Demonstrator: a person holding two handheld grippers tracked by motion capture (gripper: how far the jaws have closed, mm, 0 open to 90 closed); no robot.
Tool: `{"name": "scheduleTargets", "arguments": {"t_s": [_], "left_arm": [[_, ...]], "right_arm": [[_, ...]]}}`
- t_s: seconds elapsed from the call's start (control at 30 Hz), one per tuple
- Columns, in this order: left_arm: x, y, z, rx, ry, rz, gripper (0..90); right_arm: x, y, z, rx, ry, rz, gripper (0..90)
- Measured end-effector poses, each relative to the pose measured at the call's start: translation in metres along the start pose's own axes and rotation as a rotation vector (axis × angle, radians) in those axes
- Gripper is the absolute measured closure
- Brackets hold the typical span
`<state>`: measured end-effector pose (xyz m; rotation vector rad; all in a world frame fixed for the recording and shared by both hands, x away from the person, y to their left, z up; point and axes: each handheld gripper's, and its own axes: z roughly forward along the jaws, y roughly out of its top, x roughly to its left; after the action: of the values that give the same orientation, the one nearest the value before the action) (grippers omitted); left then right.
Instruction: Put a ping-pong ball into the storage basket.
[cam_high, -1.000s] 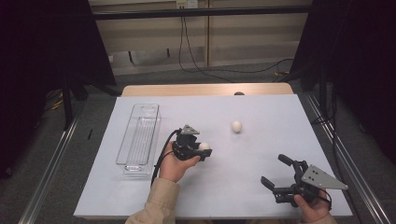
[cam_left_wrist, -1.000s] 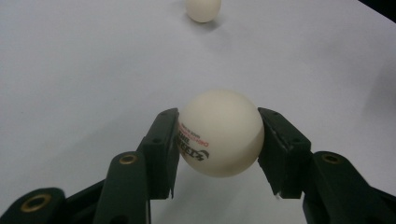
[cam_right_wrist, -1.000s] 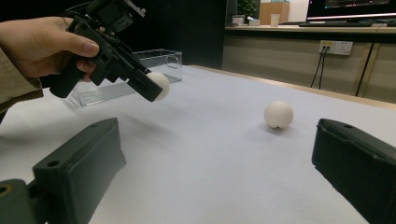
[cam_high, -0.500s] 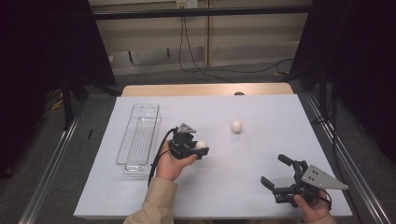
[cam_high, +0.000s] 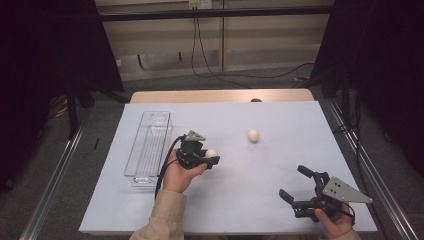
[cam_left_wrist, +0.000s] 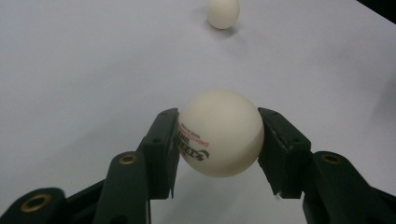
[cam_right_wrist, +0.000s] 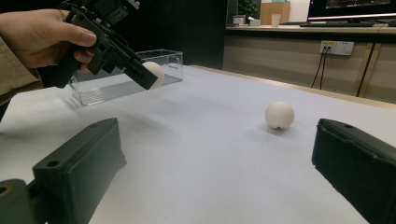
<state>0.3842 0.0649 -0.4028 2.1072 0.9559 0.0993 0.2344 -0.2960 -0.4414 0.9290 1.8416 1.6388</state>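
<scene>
- One white ball (cam_left_wrist: 220, 133) is pinched by the left gripper (cam_high: 205, 159) above the counter (cam_high: 280, 210), right of the clear tray (cam_high: 148, 150).
- Placement in the tray is judged outstanding; the second ball (cam_high: 253, 135) lies farther right, ungrasped.
- The right gripper (cam_high: 300, 189) is held spread, empty.

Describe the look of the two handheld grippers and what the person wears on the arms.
Both grippers are black plastic with two chunky, blocky jaws and brass-coloured pivot pins. The left gripper carries a small grey three-cornered plate and trails a black cable. The right gripper bears a larger grey three-cornered plate with small holes. A beige sleeve covers the left forearm.
</scene>
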Motion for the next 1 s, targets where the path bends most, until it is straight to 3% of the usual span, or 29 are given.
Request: {"name": "scheduleTargets", "arguments": {"t_s": [1.0], "left_arm": [[0.01, 0.002, -0.018, -0.014, 0.032, -0.009, 51.1]], "right_arm": [[0.0, 0.0, 0.0, -0.003, 0.001, 0.001, 1.2]]}}
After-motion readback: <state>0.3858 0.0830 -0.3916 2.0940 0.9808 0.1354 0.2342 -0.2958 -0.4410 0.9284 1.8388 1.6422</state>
